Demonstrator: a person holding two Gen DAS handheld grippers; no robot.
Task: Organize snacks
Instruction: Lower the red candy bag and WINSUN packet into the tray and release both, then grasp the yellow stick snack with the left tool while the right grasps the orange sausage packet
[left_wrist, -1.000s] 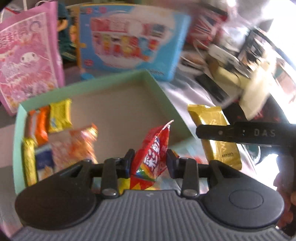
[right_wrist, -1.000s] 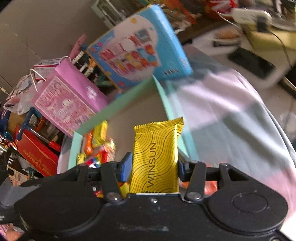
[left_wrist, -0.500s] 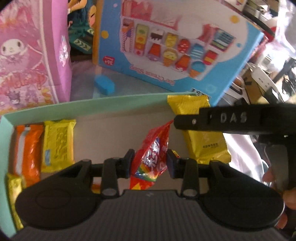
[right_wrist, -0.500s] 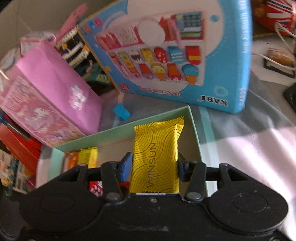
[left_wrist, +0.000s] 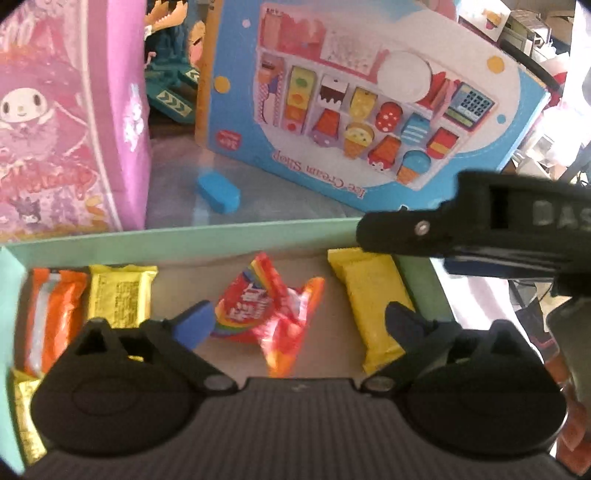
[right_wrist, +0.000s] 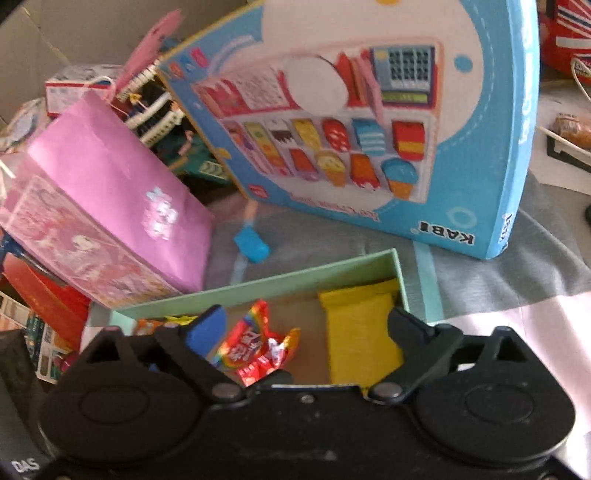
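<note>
— While the left tongs (left_wrist: 295, 317) are spreading, what's lying under them?
— The red candy bag (left_wrist: 266, 314), loose in the green box (left_wrist: 184, 240); the right tongs' arm is crossing above the yellow bar (left_wrist: 373, 306).
— And the right tongs (right_wrist: 306, 328)?
— Opening too, gripping nothing; yellow bar (right_wrist: 358, 332) in the box corner, the blue toy box (right_wrist: 369, 122) standing behind.

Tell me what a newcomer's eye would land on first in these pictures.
The big blue ice cream shop toy box standing behind the mint-green tray grabs attention first, with the pink cartoon gift bag to its left. Next come the bright snacks in the tray: a red rainbow candy packet in the middle and a yellow bar by the right wall.
</note>
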